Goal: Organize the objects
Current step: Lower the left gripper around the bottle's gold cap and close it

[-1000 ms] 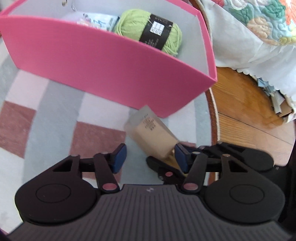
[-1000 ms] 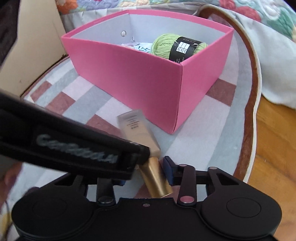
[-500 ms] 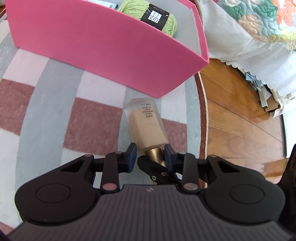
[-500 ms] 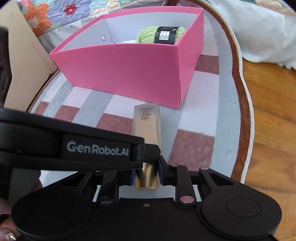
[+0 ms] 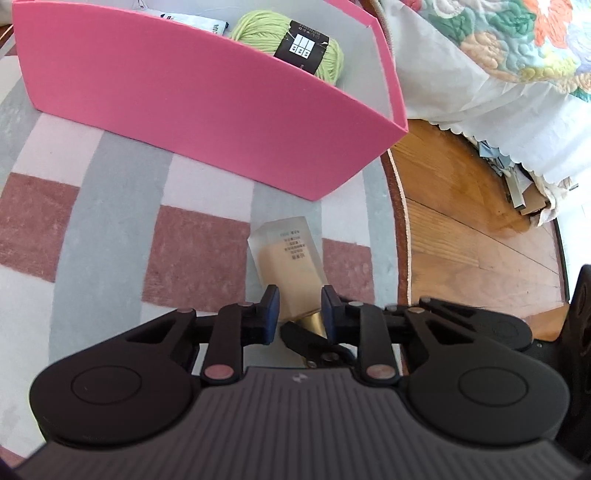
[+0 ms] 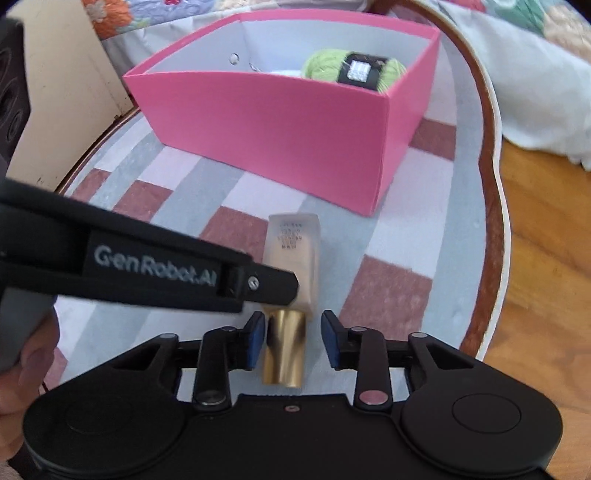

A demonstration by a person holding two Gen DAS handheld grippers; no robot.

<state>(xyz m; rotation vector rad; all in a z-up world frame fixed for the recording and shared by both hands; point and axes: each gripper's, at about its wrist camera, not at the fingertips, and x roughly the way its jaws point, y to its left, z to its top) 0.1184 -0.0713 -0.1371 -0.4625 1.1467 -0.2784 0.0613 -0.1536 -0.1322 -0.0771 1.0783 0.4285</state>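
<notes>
A beige foundation bottle (image 5: 291, 264) with a gold cap (image 6: 284, 349) is held above the checked cloth, in front of the pink box (image 5: 192, 110). My left gripper (image 5: 298, 308) is shut on the bottle near its cap end. My right gripper (image 6: 293, 341) is open, its pads apart on either side of the gold cap, with a gap on the right. The left gripper's body (image 6: 147, 266) crosses the right wrist view. The pink box (image 6: 280, 122) holds a green yarn ball (image 5: 291, 44) and a white packet (image 5: 192, 22).
The round table's wooden rim (image 5: 400, 221) is close on the right, with the wooden floor (image 5: 480, 221) below it. A quilted bedspread (image 5: 498, 66) hangs at the far right. A beige panel (image 6: 59, 92) stands to the left of the box.
The right gripper has opened and let go of the gold cap. The left gripper stays shut on the bottle. The box now shows nearer in the left wrist view.
</notes>
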